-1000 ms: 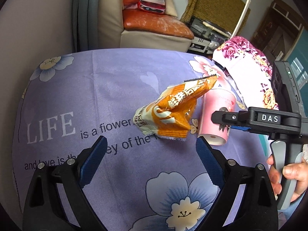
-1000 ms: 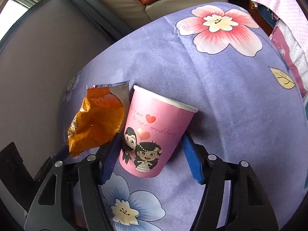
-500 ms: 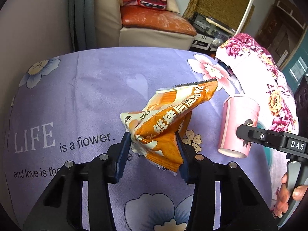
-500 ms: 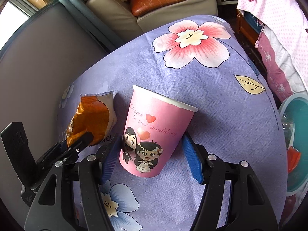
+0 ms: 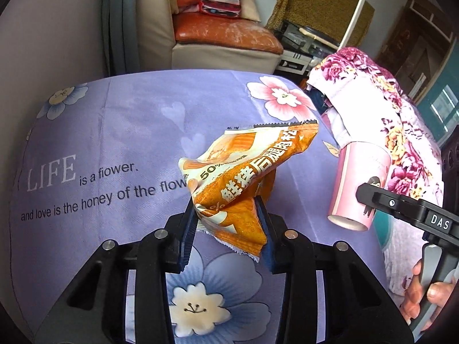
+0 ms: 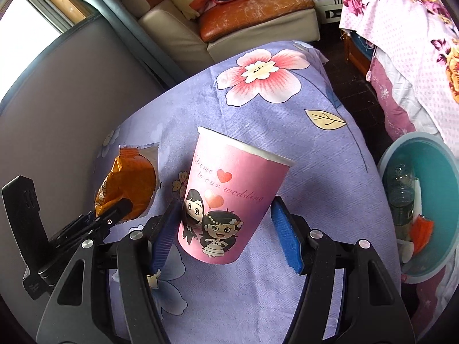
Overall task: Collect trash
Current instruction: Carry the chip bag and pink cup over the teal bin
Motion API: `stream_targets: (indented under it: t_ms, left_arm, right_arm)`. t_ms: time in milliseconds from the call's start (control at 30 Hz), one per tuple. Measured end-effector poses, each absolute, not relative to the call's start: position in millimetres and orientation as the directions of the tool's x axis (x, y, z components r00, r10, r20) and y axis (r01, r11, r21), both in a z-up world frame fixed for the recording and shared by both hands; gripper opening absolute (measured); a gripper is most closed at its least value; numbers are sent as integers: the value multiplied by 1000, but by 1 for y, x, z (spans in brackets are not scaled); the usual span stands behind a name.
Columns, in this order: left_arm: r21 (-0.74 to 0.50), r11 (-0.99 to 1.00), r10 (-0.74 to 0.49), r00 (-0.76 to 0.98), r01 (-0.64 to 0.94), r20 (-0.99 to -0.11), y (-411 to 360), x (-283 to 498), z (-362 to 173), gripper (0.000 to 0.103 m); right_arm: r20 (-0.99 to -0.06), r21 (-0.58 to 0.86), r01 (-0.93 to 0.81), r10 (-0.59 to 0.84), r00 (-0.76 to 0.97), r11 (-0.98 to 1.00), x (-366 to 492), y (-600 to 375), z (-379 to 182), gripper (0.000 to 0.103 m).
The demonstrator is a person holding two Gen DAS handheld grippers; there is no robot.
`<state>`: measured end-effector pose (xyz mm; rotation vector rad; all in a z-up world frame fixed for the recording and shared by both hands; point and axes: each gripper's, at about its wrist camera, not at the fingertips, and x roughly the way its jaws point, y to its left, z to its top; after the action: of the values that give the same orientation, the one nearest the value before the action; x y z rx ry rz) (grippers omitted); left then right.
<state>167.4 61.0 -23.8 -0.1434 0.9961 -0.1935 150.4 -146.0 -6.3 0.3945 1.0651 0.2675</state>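
A crumpled orange snack wrapper [image 5: 246, 177] hangs above the purple flowered tablecloth [image 5: 120, 132]. My left gripper [image 5: 226, 229] pinches its lower end, both pads pressing on it while the jaws are still closing. The right wrist view shows the same wrapper [image 6: 129, 177] at the left, with the left gripper [image 6: 120, 206] under it. A pink paper cup [image 6: 229, 192] with a cartoon wedding couple is tilted and lifted off the cloth, and my right gripper [image 6: 226, 218] is shut on its lower half. The cup [image 5: 355, 183] also shows at the right of the left wrist view.
A teal bin [image 6: 441, 172] stands below the table's right edge, with a plastic bottle [image 6: 401, 197] and scraps inside. Floral bedding [image 5: 387, 100] lies to the right. A sofa [image 5: 218, 34] sits behind the table. A person's hand [image 5: 430, 292] grips the right handle.
The left jaws came in from wide open onto the wrapper and lifted it off the cloth. The right gripper carried the cup up and rightward, and the teal bin came into view.
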Motion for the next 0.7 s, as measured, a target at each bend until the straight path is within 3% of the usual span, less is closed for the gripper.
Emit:
stream_targets:
  t_ms: [700]
  left_arm:
    - [-174,947,-289,486,269,-824,-98,119,0,39]
  right_arm:
    - [-714,448,58,318,623,892,60,-283,19,61]
